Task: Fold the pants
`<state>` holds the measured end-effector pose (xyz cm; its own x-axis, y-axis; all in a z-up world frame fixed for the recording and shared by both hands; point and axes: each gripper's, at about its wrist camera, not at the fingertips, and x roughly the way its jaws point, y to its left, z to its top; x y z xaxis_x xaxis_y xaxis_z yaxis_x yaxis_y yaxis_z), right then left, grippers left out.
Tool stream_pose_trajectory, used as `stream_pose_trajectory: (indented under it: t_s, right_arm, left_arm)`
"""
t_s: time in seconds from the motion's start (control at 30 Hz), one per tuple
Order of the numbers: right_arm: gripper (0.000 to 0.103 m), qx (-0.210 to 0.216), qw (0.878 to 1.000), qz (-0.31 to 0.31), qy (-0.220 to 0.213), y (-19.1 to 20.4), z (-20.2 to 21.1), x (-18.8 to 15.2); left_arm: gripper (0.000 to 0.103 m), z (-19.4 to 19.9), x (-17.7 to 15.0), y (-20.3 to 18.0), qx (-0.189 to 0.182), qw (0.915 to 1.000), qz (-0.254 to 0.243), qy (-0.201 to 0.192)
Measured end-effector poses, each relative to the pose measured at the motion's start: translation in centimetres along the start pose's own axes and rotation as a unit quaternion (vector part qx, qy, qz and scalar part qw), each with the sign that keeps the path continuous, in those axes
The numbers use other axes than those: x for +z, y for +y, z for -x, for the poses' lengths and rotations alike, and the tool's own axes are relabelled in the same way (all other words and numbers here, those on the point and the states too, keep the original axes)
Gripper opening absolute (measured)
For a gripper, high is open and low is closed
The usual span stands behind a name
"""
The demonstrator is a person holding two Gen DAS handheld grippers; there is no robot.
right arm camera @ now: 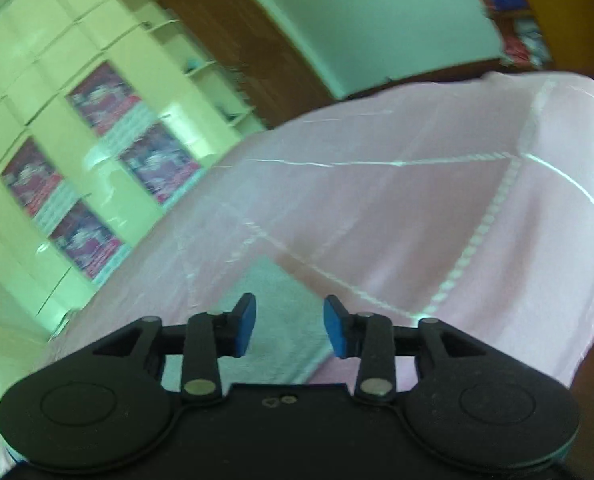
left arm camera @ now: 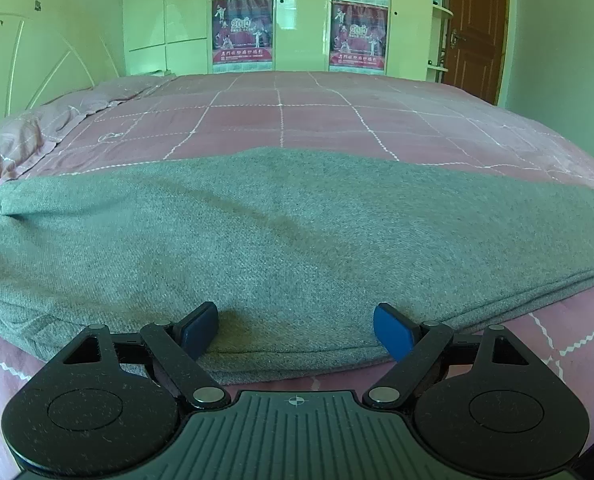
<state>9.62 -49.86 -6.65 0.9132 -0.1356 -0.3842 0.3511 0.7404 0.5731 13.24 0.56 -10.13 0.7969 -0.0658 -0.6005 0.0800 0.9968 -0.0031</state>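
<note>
Grey pants (left arm camera: 281,248) lie folded in stacked layers across the near part of the pink checked bed (left arm camera: 281,116). My left gripper (left arm camera: 297,330) is open, its blue pads at the pants' near edge, low over the cloth and holding nothing. In the blurred, tilted right wrist view, my right gripper (right arm camera: 289,326) is open and empty above one end of the grey pants (right arm camera: 273,312), with the pink bedspread (right arm camera: 397,208) beyond it.
A rumpled pink pillow (left arm camera: 13,140) and white headboard (left arm camera: 37,60) are at the left. Cream wardrobes with posters (left arm camera: 243,32) stand behind the bed, a brown door (left arm camera: 477,24) at the right. The bed's corner (right arm camera: 557,120) drops off to a dark floor.
</note>
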Motion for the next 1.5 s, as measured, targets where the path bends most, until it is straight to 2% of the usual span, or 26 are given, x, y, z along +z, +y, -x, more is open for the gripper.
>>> stream_pose_trajectory:
  t_s: [0.17, 0.23, 0.27, 0.33, 0.4, 0.5, 0.57, 0.63, 0.73, 0.77, 0.83, 0.87, 0.97, 1.07, 1.17, 1.27, 1.33, 1.37, 1.43, 1.5]
  right_arm:
    - [0.038, 0.06, 0.997, 0.044, 0.019, 4.8, -1.4, 0.1]
    - [0.047, 0.077, 0.995, 0.054, 0.036, 6.1, -1.4, -0.5]
    - [0.048, 0.086, 0.993, 0.062, 0.044, 7.0, -1.6, -0.8]
    - [0.049, 0.113, 0.988, 0.077, 0.065, 9.2, -2.1, -1.7]
    - [0.049, 0.155, 0.978, 0.099, 0.1, 12.2, -3.2, -2.8]
    - [0.049, 0.223, 0.949, 0.159, 0.154, 18.4, -5.0, -4.9]
    - [0.049, 0.269, 0.925, 0.191, 0.189, 22.8, -6.7, -6.7]
    - [0.049, 0.294, 0.905, 0.227, 0.209, 27.2, -8.3, -8.5]
    - [0.051, 0.319, 0.878, 0.274, 0.229, 32.7, -10.6, -11.2]
    - [0.051, 0.326, 0.869, 0.283, 0.241, 34.4, -11.8, -12.1]
    - [0.06, 0.327, 0.852, 0.311, 0.266, 37.6, -13.9, -14.0]
    - [0.06, 0.324, 0.844, 0.329, 0.275, 38.1, -14.3, -15.2]
    - [0.056, 0.322, 0.82, 0.363, 0.304, 40.1, -16.8, -17.6]
    - [0.047, 0.321, 0.797, 0.394, 0.326, 40.5, -18.4, -18.8]
    - [0.043, 0.325, 0.774, 0.418, 0.348, 41.1, -20.2, -19.6]
    - [0.038, 0.326, 0.754, 0.429, 0.377, 41.6, -21.9, -20.4]
    - [0.028, 0.333, 0.739, 0.424, 0.405, 41.6, -22.6, -20.8]
    - [0.028, 0.333, 0.733, 0.426, 0.412, 41.7, -22.8, -21.1]
    - [0.021, 0.349, 0.719, 0.407, 0.443, 41.5, -23.1, -21.1]
    - [0.018, 0.368, 0.708, 0.394, 0.456, 41.4, -23.0, -20.7]
  left_arm:
    - [0.085, 0.3, 0.1, 0.0, -0.002, 1.0, -0.001, -0.002]
    - [0.085, 0.6, 0.2, 0.1, -0.002, 1.0, -0.003, -0.006]
    - [0.085, 0.9, 0.2, 0.1, 0.0, 0.9999, -0.005, -0.01]
    - [0.085, 1.7, 0.5, 0.3, 0.002, 0.9997, -0.011, -0.023]
    - [0.085, 2.8, 0.9, 1.2, 0.012, 0.999, -0.009, -0.041]
    - [0.085, 3.7, 1.9, 4.3, 0.04, 0.9977, 0.016, -0.051]
    - [0.085, 3.9, 2.4, 7.1, 0.079, 0.9952, 0.037, -0.046]
    - [0.085, 3.9, 2.7, 10.3, 0.127, 0.9885, 0.07, -0.044]
    - [0.085, 3.7, 2.7, 15.3, 0.19, 0.9696, 0.149, -0.04]
    - [0.085, 3.4, 2.7, 16.8, 0.203, 0.9618, 0.179, -0.037]
    - [0.085, 2.2, 2.5, 19.3, 0.22, 0.9476, 0.23, -0.027]
    - [0.085, 1.4, 2.4, 20.2, 0.225, 0.9413, 0.25, -0.02]
    - [0.085, -0.8, 1.9, 21.7, 0.222, 0.9315, 0.288, -0.015]
    - [0.084, -1.7, 1.1, 22.6, 0.198, 0.928, 0.314, -0.03]
    - [0.073, -1.9, 0.7, 23.7, 0.189, 0.9256, 0.326, -0.038]
    - [0.061, -2.0, 0.0, 25.6, 0.169, 0.9164, 0.36, -0.043]
    - [0.06, -2.2, -0.5, 26.5, 0.153, 0.9108, 0.381, -0.046]
    - [0.06, -2.3, -0.4, 26.7, 0.15, 0.9111, 0.381, -0.046]
    - [0.059, -2.7, -0.3, 26.7, 0.149, 0.9148, 0.373, -0.042]
    - [0.055, -2.9, 0.0, 26.9, 0.149, 0.9178, 0.366, -0.039]
